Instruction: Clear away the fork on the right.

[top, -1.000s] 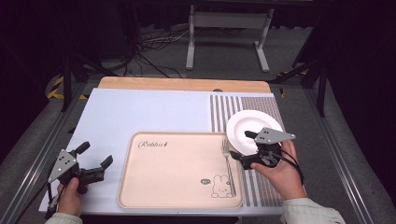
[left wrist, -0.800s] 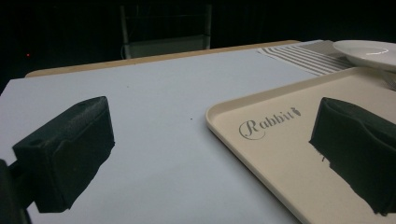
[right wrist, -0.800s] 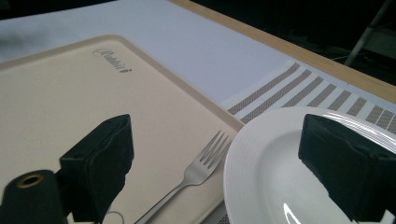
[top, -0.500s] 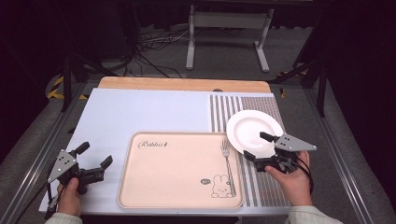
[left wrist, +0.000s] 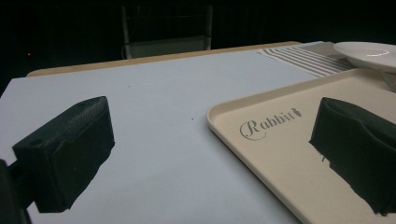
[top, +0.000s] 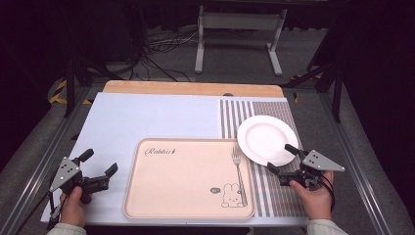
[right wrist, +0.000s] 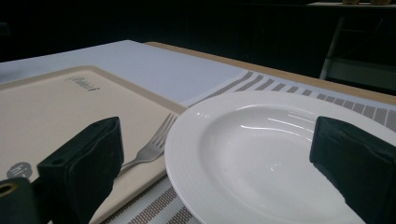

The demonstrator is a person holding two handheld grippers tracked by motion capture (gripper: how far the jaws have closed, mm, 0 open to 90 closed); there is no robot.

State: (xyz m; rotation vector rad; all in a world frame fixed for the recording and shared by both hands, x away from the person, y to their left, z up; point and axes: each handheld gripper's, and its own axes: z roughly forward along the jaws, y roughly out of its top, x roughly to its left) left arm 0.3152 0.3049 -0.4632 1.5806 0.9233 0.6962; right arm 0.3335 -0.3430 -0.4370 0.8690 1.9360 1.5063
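Note:
A beige tray [top: 181, 171] printed "Rabbit" lies at the table's front centre, also seen as the tray [left wrist: 280, 154] in the left gripper view and the tray [right wrist: 56, 107]. A metal fork [top: 240, 169] rests along its right side, its tines near the plate; the fork [right wrist: 149, 149] lies in front of the right jaws. A white plate [top: 266, 139] sits on the striped mat [top: 235, 117], its left edge over the tray rim. My right gripper [top: 282, 157] is open just below the plate [right wrist: 261, 149]. My left gripper [top: 99, 162] is open, left of the tray, empty.
A pale blue sheet [top: 147, 117] covers most of the table, with a wooden strip [top: 191, 88] along the far edge. Beyond it stand a metal frame [top: 240, 29] and cables on the dark floor. Metal rails run along both table sides.
My right gripper has drawn back from the tray's right side toward the front right corner, open, leaving the fork lying on the tray. The left gripper has stayed put.

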